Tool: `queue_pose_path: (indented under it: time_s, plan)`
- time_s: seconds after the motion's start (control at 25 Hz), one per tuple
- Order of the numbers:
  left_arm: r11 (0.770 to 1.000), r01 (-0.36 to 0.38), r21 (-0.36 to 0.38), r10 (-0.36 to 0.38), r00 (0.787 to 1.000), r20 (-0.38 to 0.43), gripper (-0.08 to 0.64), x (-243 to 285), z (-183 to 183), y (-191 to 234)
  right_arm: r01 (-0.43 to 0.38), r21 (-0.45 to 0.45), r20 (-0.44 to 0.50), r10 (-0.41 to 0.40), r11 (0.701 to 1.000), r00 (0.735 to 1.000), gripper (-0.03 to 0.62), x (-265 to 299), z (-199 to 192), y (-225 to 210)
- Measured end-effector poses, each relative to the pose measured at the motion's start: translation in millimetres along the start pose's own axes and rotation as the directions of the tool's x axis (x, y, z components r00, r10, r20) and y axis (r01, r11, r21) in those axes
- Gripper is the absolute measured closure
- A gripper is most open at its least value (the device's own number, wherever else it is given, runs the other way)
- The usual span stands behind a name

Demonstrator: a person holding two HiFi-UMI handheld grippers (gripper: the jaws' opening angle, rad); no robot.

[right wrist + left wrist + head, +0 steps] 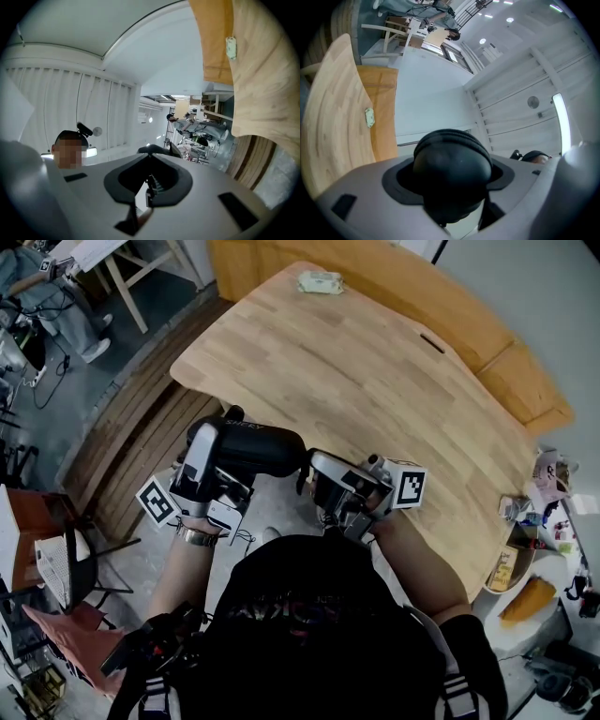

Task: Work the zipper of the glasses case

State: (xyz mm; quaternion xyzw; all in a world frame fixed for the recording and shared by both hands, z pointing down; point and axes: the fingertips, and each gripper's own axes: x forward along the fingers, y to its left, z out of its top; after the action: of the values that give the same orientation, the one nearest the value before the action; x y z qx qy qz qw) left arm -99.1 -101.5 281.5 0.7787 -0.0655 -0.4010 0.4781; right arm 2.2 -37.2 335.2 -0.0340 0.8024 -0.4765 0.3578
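A black glasses case (pixel 253 448) is held up just off the near edge of the wooden table (pixel 375 362), close to my chest. My left gripper (pixel 212 476) is shut across the case's left part. In the left gripper view the rounded end of the case (pixel 452 171) fills the gap of that gripper (pixel 452 187), with the zipper seam curving over its top. My right gripper (pixel 317 482) meets the case's right end. In the right gripper view this gripper (pixel 149 190) has its jaws together on a small thin zipper pull (pixel 151 183).
A small pale green packet (pixel 320 281) lies at the table's far edge, also in the left gripper view (pixel 369 117) and the right gripper view (pixel 230 48). Cluttered small items (pixel 530 540) sit at the right. A chair (pixel 56 554) stands on the floor to the left.
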Motion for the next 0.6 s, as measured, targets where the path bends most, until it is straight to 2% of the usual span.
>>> queue_pose_path:
  time_s: [0.2, 0.36, 0.44, 0.52, 0.6]
  plan:
    - [0.997, -0.03, 0.078, 0.033, 0.999, -0.034, 0.206, 0, -8, 1, 0.003, -0.005, 0.048, -0.003, 1.0, 0.999, 0.571, -3, 7, -1]
    - [0.987, -0.062, 0.151, 0.069, 0.997, -0.041, 0.207, -1, -9, 2, 0.108, -0.086, 0.047, -0.104, 0.99, 0.993, 0.572, -8, 8, -12]
    - [0.968, -0.086, 0.236, 0.103, 0.993, -0.061, 0.209, -1, -10, 3, 0.175, -0.153, 0.035, -0.172, 0.973, 0.985, 0.574, -9, 8, -17]
    - [0.931, -0.103, 0.35, 0.144, 0.985, -0.093, 0.212, -1, -12, 3, 0.236, -0.221, 0.024, -0.236, 0.946, 0.971, 0.574, -11, 8, -22]
    - [0.897, -0.108, 0.429, 0.172, 0.979, -0.114, 0.215, 1, -14, 3, 0.274, -0.271, 0.018, -0.28, 0.923, 0.96, 0.575, -12, 8, -26]
